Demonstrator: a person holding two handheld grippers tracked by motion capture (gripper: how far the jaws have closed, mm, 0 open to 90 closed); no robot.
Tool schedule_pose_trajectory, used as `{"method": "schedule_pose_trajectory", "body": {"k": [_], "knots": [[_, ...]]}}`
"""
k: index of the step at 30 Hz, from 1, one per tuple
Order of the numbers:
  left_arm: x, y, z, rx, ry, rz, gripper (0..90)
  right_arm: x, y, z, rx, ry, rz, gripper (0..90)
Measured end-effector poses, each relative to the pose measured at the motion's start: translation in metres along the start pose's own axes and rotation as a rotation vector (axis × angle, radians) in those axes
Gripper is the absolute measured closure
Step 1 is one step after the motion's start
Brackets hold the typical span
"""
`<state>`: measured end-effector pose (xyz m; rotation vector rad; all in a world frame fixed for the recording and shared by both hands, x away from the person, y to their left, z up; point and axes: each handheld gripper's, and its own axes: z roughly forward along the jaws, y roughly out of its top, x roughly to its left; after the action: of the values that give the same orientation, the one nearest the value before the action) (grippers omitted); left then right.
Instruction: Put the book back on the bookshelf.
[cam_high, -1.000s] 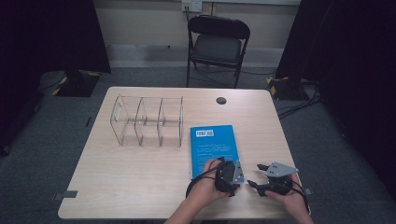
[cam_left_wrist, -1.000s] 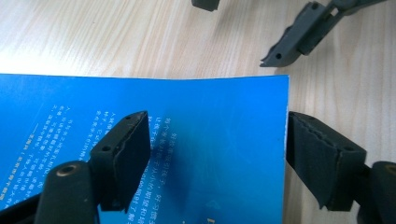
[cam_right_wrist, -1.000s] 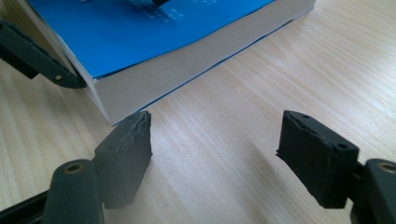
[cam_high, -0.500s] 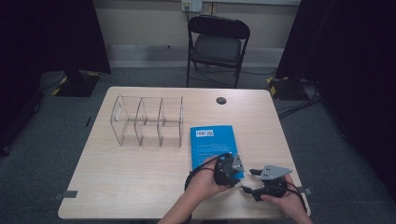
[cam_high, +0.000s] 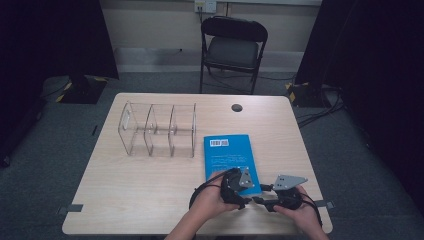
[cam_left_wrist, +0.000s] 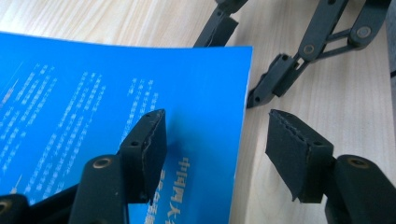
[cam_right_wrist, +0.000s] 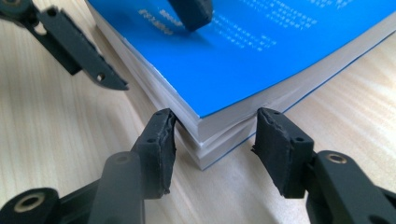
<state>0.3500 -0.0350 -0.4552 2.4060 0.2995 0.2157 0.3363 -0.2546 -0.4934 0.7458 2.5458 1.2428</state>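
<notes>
Blue book (cam_high: 229, 156) flat on table (cam_high: 125, 200), near corner between both grippers. Left gripper (cam_left_wrist: 217, 156): jaws wide apart, one pad over the cover, other off the edge above bare wood; gripping nothing. Right gripper (cam_right_wrist: 212, 151): jaws open, straddling the corner, left pad apparently touching pages, though contact is hard to confirm. Risk: closing on that corner could pinch only the top pages, fan them, or skid the book sideways.
</notes>
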Motion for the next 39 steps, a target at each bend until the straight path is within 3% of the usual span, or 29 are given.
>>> {"method": "schedule_pose_trajectory", "body": {"k": [2,4,9,16,17,20,22,24,27,31,34,39], "knots": [[0.001,-0.002,0.001,0.033,0.034,0.004,27.1,0.001,0.002,-0.002,-0.019,-0.007,0.003,48.9],[0.001,-0.004,0.002,0.031,0.055,0.005,21.9,0.0,0.004,-0.005,-0.057,-0.023,0.028,56.2],[0.0,-0.008,0.009,0.021,0.099,0.02,14.5,-0.001,0.008,-0.006,-0.066,-0.023,0.051,57.1],[-0.001,-0.005,0.015,0.027,0.16,0.037,11.6,0.0,0.013,-0.009,-0.115,-0.022,0.083,56.6],[-0.001,-0.004,0.015,0.028,0.177,0.03,12.9,0.001,0.014,-0.009,-0.117,-0.026,0.088,56.5],[0.002,-0.003,0.013,0.025,0.166,-0.001,17.3,0.0,0.015,-0.009,-0.123,-0.022,0.089,56.4],[0.005,-0.004,0.01,0.018,0.175,0.0,25.9,0.0,0.014,-0.009,-0.123,-0.021,0.092,56.4],[0.009,-0.005,0.008,0.0,0.155,-0.023,29.7,0.0,0.014,-0.009,-0.126,-0.022,0.094,56.1],[0.01,-0.004,0.004,0.001,0.136,-0.018,35.3,0.0,0.015,-0.009,-0.137,-0.027,0.1,53.2],[0.006,0.006,-0.004,0.044,0.143,-0.006,56.5,-0.001,0.017,-0.008,-0.177,-0.027,0.118,39.8],[0.007,0.011,-0.008,0.066,0.133,-0.02,61.7,-0.003,0.015,-0.01,-0.159,-0.076,0.091,30.8],[0.011,0.016,-0.011,0.098,0.115,-0.033,66.2,-0.013,-0.001,-0.018,-0.151,-0.088,0.118,28.9]]}}
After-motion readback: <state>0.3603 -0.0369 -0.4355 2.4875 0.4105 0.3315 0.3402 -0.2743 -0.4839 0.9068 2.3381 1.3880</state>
